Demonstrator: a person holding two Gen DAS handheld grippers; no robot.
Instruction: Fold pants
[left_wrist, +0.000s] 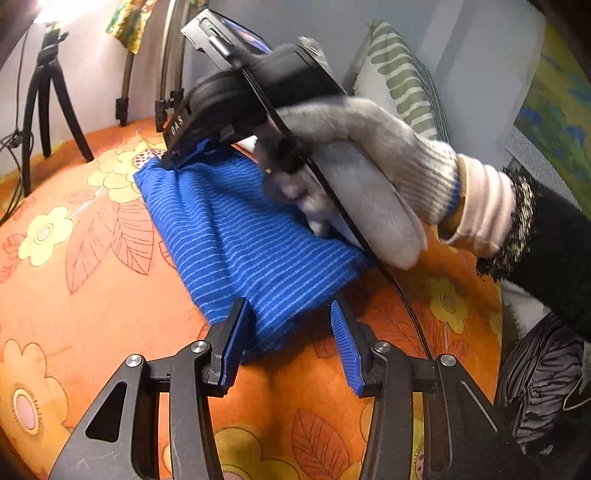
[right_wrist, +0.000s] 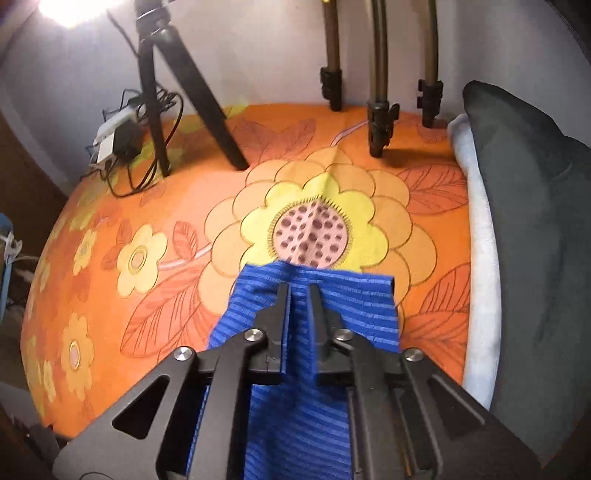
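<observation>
Two claws on one folded pair of pants

The left claw (left_wrist: 291, 339) stands apart, straddling the near end of the blue striped pants (left_wrist: 243, 236) mid-bed (left_wrist: 92, 314); the right claw (right_wrist: 298, 295) is clamped together on a pinch at the far end, toward the bed's back edge. Pulling with one end unheld could drag the fold askew.

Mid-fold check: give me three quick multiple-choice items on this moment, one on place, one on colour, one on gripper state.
1. The pants lie on:
A. an orange floral sheet
B. a bare wooden floor
C. a glass table

2. The pants are:
A. red plaid
B. blue with thin stripes
C. plain white

3. The right gripper is:
A. wide open above the sheet
B. out of view
C. shut on the pants

Key: 1 A, flowers surround the cloth; 2 B, both views show it; 3 C, cloth pinched between its fingers.
</observation>
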